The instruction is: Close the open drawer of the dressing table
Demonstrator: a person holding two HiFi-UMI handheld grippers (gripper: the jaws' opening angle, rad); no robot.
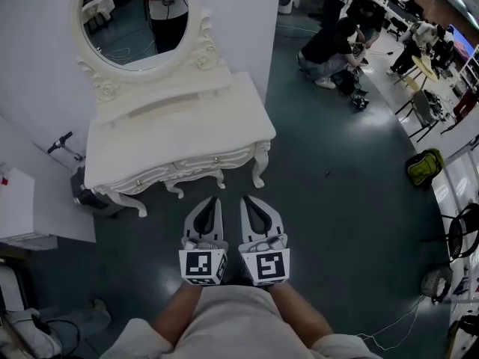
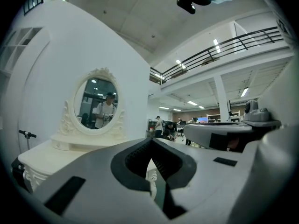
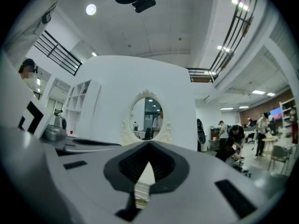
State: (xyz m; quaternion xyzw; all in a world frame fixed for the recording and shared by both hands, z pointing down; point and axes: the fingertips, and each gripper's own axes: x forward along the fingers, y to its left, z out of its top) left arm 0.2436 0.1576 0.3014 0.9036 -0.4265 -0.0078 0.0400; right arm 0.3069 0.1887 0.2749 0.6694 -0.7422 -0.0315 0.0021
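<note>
While my left gripper [image 1: 212,203] and right gripper [image 1: 248,203] are hovering, jaws pressed together and empty, the dressing table [image 1: 187,126] is standing just beyond.

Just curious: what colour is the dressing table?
The dressing table is cream white, clearest in head view.

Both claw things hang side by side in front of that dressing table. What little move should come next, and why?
Probably none toward the table: just lower both and finish. The drawer fronts look flush with the dressing table, with none sticking out. The left gripper and right gripper have their jaws together, hold nothing, and are clear of the table.
</note>
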